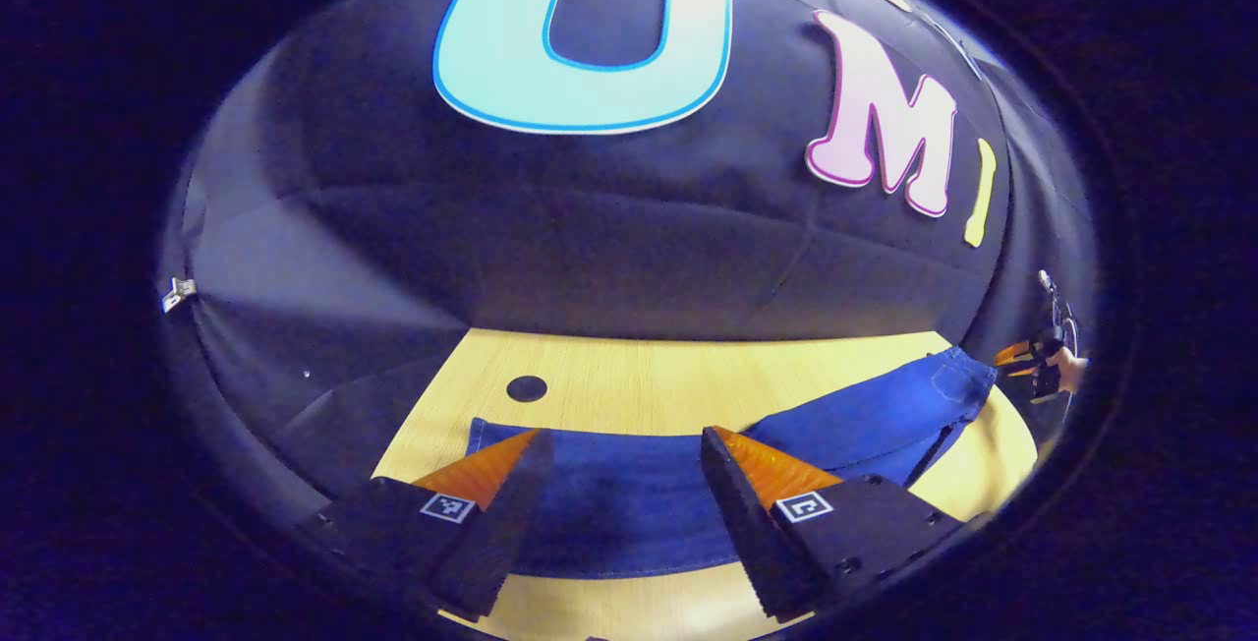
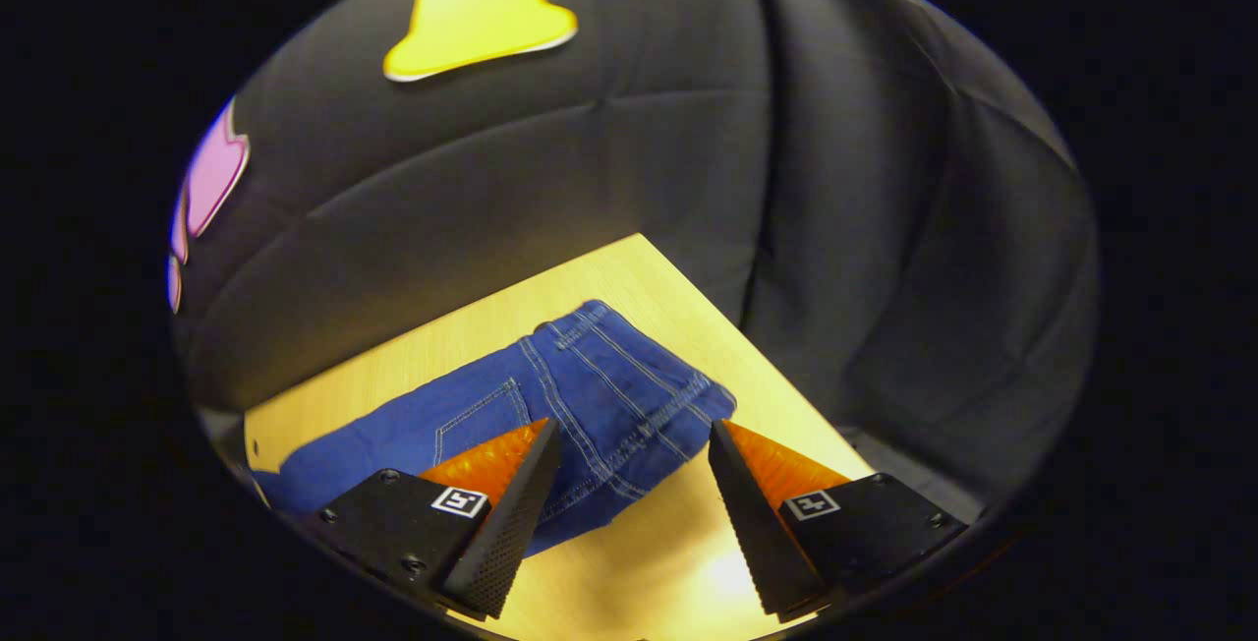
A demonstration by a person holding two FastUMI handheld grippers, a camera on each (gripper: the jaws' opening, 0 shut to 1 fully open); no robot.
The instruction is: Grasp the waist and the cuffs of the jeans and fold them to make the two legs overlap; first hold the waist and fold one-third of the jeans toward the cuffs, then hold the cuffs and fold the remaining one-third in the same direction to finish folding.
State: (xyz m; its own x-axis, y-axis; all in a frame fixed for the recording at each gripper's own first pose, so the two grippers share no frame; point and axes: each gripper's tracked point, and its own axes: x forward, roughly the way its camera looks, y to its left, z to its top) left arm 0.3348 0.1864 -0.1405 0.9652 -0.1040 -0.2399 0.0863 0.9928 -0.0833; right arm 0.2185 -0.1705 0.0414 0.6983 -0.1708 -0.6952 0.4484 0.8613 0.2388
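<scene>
While the blue denim jeans [image 1: 629, 498] lie spread on the light wooden table [image 1: 639, 376] across the lower middle of the left gripper view, the left gripper [image 1: 621, 444] hangs above them, jaws wide apart and empty. Seen in the right gripper view, the right gripper [image 2: 634, 435] also stands parted and holds nothing, with the jeans' waist at centre frame near the table corner.

One pair of jeans [image 1: 629, 494], one table [image 1: 639, 376]

Recording booth / lab-type setup, not a home: black cloth wall [image 1: 609, 228] draped w/ creases round a light wood-grain bench [image 2: 511, 317], round cable hole [image 1: 526, 388] in bench top, metal clip [image 1: 178, 293] pinning cloth.
</scene>
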